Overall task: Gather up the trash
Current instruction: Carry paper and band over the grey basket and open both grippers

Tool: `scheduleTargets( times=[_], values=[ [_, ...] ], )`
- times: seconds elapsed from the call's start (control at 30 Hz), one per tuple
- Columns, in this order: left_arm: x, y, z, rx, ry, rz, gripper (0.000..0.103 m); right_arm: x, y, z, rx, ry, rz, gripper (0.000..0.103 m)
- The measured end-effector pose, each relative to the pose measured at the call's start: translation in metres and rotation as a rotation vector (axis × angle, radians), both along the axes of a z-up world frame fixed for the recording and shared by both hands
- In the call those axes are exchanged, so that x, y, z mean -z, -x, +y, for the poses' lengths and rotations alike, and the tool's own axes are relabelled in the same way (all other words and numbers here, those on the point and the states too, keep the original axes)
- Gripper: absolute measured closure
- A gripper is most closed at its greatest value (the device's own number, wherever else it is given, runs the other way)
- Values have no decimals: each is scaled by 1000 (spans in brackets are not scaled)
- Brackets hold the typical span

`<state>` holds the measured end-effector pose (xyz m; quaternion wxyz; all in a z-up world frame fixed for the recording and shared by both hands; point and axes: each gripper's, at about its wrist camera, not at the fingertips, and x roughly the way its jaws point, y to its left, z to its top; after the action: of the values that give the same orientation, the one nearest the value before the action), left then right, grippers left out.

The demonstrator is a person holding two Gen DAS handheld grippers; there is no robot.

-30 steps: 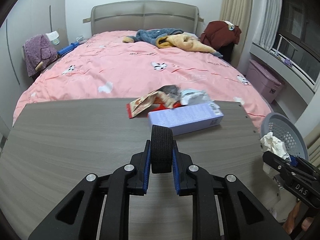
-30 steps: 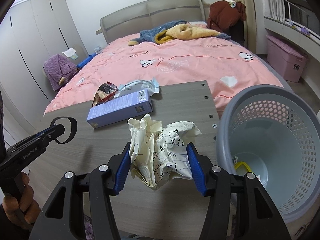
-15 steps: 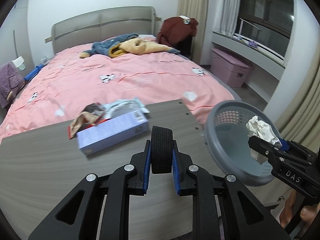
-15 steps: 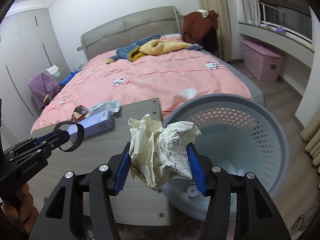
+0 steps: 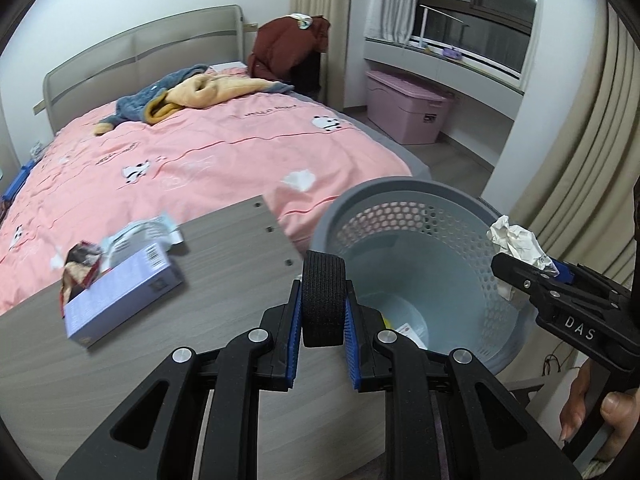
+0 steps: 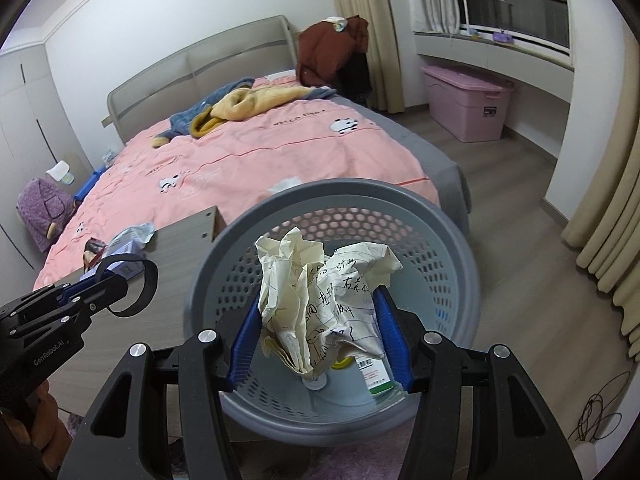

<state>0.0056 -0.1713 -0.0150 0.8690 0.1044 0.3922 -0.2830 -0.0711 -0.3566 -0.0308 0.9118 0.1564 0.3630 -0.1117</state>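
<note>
Big pink bed (image 5: 208,152) fills the upper left of my left view, with the grey tabletop (image 5: 224,264) below it. The grey mesh basket (image 6: 452,240) sits dead centre in my right view. My right hand-held gripper (image 6: 320,316) is pinching the crumpled paper (image 6: 320,292) over the basket opening. My left hand-held gripper (image 5: 323,312) is squeezing a black ring band (image 5: 323,296) at the basket's rim. A purple box (image 5: 120,292) and wrappers (image 5: 136,232) lie on the tabletop, centre left.

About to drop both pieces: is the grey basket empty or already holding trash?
Not empty. Through the grey basket's open top, a green-and-white packet and something yellow lie on its floor.
</note>
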Motion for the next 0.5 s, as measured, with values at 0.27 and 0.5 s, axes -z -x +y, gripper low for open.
scheduleTargets(
  times=[0.27, 0.5],
  values=[
    [7, -7, -47, 83, 1, 21, 84, 7, 1, -26, 31, 3, 9, 49],
    [22, -20, -68, 106, -28, 47, 84, 19, -5, -35, 26, -17, 22, 49]
  ],
)
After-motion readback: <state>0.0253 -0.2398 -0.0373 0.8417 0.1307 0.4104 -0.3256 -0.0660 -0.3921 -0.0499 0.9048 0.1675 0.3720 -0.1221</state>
